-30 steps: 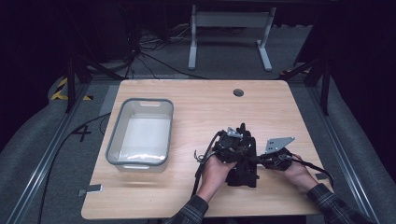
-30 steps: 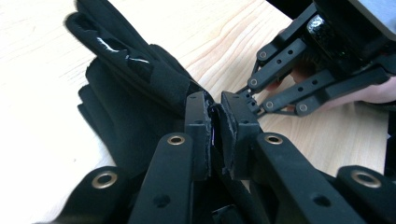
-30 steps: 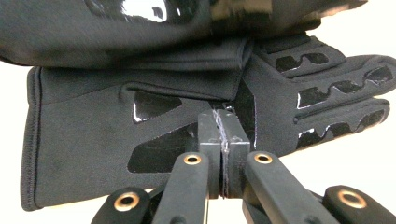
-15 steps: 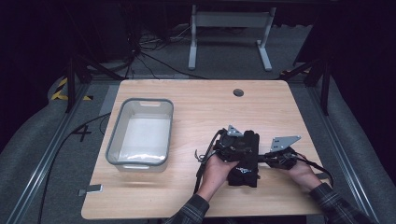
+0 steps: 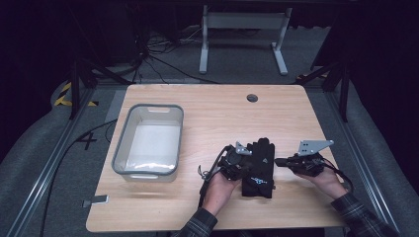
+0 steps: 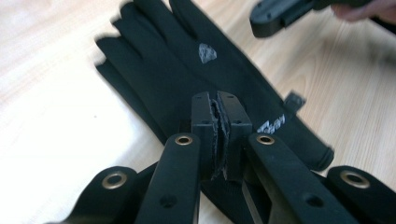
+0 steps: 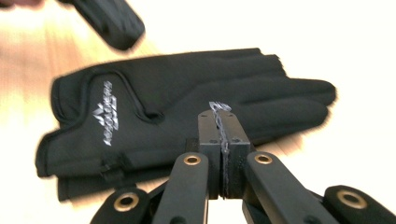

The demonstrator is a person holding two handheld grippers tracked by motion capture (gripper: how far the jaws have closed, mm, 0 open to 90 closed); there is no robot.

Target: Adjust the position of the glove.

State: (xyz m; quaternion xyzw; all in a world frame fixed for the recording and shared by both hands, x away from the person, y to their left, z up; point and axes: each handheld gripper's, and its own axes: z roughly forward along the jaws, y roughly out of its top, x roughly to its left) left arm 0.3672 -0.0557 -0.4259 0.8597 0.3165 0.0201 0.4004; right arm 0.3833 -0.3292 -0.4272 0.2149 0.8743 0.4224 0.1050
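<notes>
Two black gloves (image 5: 259, 168), stacked, limp and light (likely to sag). Left gripper (image 6: 218, 135) and right gripper (image 7: 222, 154) pressed together, empty. Best pinched at near cuff.

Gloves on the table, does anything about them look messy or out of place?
Nothing stands out. The black gloves lie flat, stacked one on the other, between the left tongs and right tongs. The lower glove's cuff peeks out slightly. The bin sits apart, squarely placed.

gloves (image 5: 258, 168): black, white logo | tub (image 5: 148, 140): clear, grey rim | table (image 5: 212, 108): light wood
</notes>
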